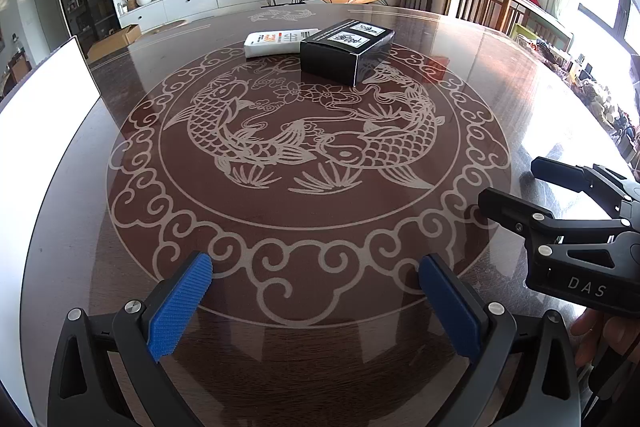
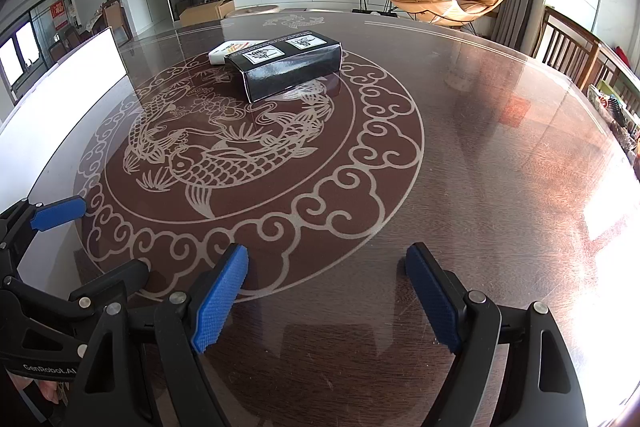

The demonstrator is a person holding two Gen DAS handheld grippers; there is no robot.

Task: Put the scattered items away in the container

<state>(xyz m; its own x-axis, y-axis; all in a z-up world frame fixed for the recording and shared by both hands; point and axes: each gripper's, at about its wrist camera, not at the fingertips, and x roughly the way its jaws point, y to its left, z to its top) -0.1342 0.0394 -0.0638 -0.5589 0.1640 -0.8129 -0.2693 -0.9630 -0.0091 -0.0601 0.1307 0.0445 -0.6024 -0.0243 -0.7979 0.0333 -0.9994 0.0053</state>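
Both grippers hang over the near side of a round dark table [image 1: 500,75] whose glass top carries a pale carp-and-cloud design. The left gripper [image 1: 316,303] has its blue-padded jaws spread wide apart with only bare tabletop between them; it holds nothing and touches nothing. Beside it, the right gripper [image 2: 326,297] stands just as wide, its ribbed blue pads [image 2: 220,301] empty too, angled down at the table without reaching it. A bit of a hand [image 1: 600,335] shows behind the right gripper's black body.

Across the table, well away from both grippers, lies a black carton [image 1: 346,49] with white labels on its top. Tucked against its far left side is a white tube-like pack [image 1: 276,42] with red and orange print. At the table's left edge stands the white container [image 1: 44,115], glaring in the light, well apart from the two items.
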